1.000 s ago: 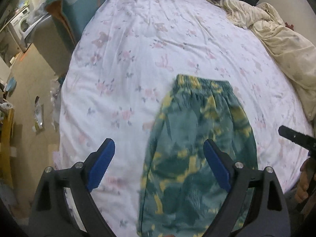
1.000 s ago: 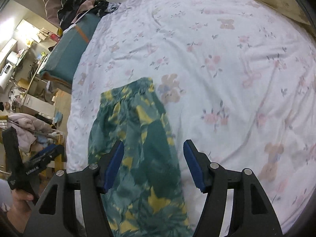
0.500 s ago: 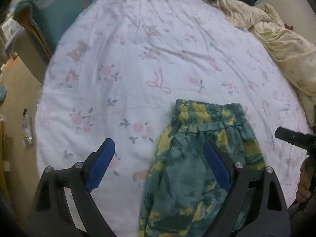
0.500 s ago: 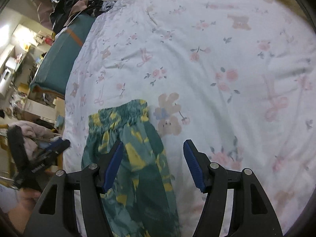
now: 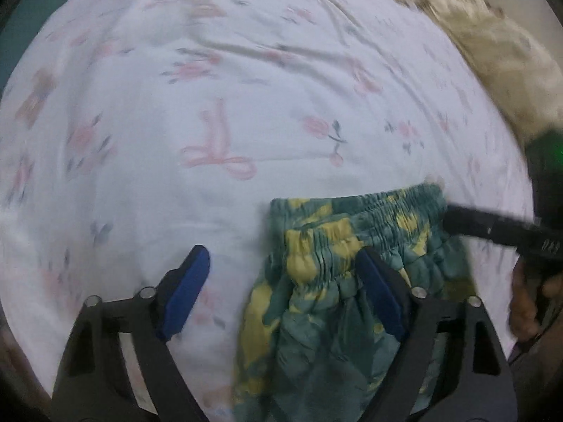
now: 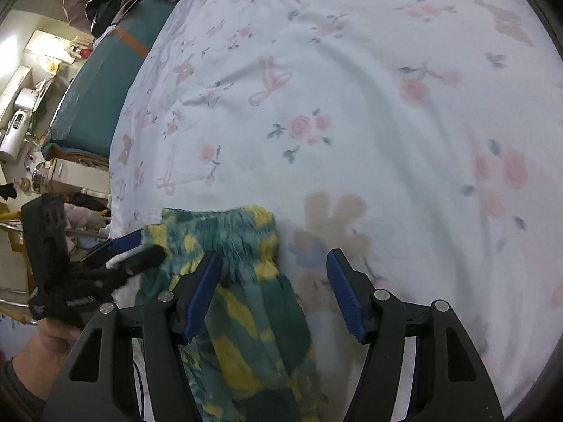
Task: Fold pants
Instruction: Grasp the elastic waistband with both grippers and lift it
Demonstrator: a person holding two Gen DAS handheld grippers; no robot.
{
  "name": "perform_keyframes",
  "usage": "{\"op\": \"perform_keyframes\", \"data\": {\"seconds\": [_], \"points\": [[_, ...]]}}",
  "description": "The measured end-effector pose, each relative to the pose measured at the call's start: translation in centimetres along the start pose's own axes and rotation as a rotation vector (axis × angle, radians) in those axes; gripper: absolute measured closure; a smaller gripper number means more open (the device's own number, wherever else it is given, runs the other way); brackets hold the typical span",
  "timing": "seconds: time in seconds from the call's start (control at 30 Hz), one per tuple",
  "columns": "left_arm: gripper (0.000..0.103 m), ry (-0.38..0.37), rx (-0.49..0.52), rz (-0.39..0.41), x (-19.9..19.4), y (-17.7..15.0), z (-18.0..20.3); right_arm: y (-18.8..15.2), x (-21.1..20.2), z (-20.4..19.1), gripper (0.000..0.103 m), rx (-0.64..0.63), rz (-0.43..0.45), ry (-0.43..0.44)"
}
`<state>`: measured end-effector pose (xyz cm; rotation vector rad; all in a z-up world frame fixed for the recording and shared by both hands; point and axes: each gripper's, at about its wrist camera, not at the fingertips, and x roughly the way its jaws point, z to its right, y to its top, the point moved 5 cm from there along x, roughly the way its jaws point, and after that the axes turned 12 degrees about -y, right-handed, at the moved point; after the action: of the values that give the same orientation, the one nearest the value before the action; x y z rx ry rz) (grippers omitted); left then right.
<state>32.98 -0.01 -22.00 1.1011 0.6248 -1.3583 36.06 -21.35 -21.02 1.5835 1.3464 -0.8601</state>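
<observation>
Green-and-yellow patterned pants (image 5: 337, 281) lie on the floral bed sheet (image 5: 211, 105), elastic waistband at the far end, fabric rumpled. Left tongs (image 5: 281, 288) spread apart at the waistband's left corner; right tongs (image 6: 272, 293) apart over its right corner, gripping nothing.

Both tongs spread wide, side by side

The left tongs (image 5: 281, 292) and right tongs (image 6: 272, 293) gaped open, each gripped by a bare hand (image 6: 52, 337), fingers pointing forward.
</observation>
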Motion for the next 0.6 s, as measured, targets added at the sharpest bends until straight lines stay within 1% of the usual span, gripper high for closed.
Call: {"op": "perform_keyframes", "data": {"seconds": [0.03,0.07,0.1,0.13,0.17,0.2,0.23,0.27,0.3,0.4,0.43,0.47,0.5,0.53,0.57,0.6], "points": [[0.033,-0.019,0.035,-0.01,0.4,0.3,0.4,0.2,0.4,-0.3,0.04,-0.008,-0.013,0.002],[0.049,-0.045,0.05,-0.025,0.7,0.5,0.7,0.3,0.7,-0.4,0.047,-0.018,-0.02,0.008],[0.061,-0.082,0.059,-0.041,1.0,0.5,1.1,0.4,0.9,-0.8,0.059,-0.032,-0.027,0.016],[0.065,-0.096,0.066,-0.056,1.2,0.6,1.2,0.3,1.1,-1.1,0.066,-0.049,-0.037,0.02],[0.075,-0.091,0.075,-0.058,1.2,0.7,1.3,0.4,1.5,-1.5,0.068,-0.075,-0.048,0.004],[0.081,-0.107,0.082,-0.061,1.1,0.8,1.5,0.3,1.4,-1.8,0.072,-0.097,-0.042,-0.013],[0.085,-0.118,0.087,-0.053,0.8,1.0,1.6,0.4,1.3,-2.2,0.074,-0.128,-0.034,-0.03],[0.087,-0.108,0.105,-0.046,0.5,1.3,1.7,0.6,1.0,-2.5,0.08,-0.157,-0.023,-0.044],[0.087,-0.102,0.13,-0.043,0.3,1.7,2.1,0.8,0.8,-2.8,0.082,-0.18,-0.017,-0.055],[0.087,-0.064,0.175,0.002,-1.0,4.1,3.0,2.8,-0.4,-4.0,0.083,-0.248,0.023,-0.108],[0.088,-0.056,0.183,0.045,-1.9,5.4,3.3,3.9,-1.2,-4.4,0.083,-0.253,0.054,-0.124],[0.088,-0.049,0.191,0.104,-3.2,6.8,3.7,5.1,-2.2,-4.9,0.083,-0.25,0.097,-0.139],[0.088,-0.048,0.2,0.147,-4.4,7.6,4.0,6.2,-3.4,-5.4,0.083,-0.249,0.147,-0.159],[0.088,-0.021,0.233,0.194,-5.7,8.4,4.7,6.9,-4.3,-5.9,0.083,-0.25,0.188,-0.18],[0.088,0.026,0.289,0.236,-6.8,8.6,5.7,7.3,-5.1,-6.4,0.083,-0.254,0.223,-0.197],[0.087,0.042,0.326,0.28,-7.9,8.4,6.5,7.4,-5.8,-7.0,0.083,-0.268,0.244,-0.209]]}}
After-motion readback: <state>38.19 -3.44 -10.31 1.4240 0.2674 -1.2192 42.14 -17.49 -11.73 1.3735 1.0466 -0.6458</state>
